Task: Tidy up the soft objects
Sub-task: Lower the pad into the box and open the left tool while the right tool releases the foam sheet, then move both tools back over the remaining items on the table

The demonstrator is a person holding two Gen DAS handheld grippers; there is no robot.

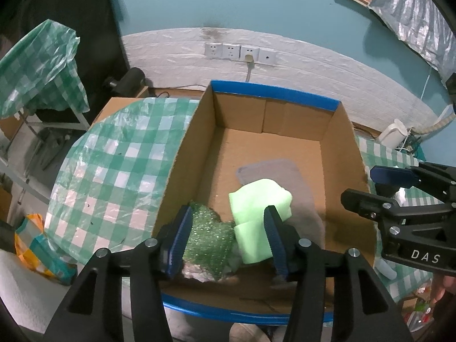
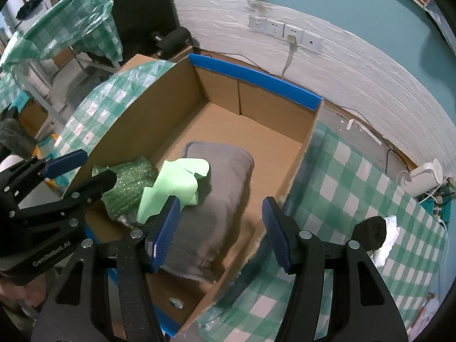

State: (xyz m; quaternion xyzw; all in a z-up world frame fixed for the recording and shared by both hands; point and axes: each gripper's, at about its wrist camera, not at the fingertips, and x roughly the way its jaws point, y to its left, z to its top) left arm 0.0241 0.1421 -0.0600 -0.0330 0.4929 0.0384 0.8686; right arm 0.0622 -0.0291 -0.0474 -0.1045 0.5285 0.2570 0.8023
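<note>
Inside the open brown cardboard box with blue-taped rims (image 2: 253, 81), which sits on the counter under a green-and-white checked plastic cover (image 2: 350, 176), three soft things already lie together. A folded grey towel (image 2: 228, 188) rests flat on the box floor toward its near right side. A pale green foam sheet (image 1: 260, 211), loosely folded, lies partly on the towel's near left end. A crumpled piece of green bubble wrap (image 1: 208, 228) sits against the box's near left corner, touching the foam; something silvery shows beneath it, too hidden to name.

Both tools are empty. The left tool (image 1: 228, 233) hangs over the near left corner of the box with its blue pads spread apart on either side of the bubble wrap and foam, gripping neither. The right tool (image 2: 222, 230) hovers over the near right wall of the box, jaws likewise wide apart.

Judging by this, most of the sorting looks done. Still outside, near the right edge of the counter, lie a dark rounded soft lump (image 2: 370, 232) and a white crumpled cloth (image 2: 389, 239); these probably go in next.
</note>
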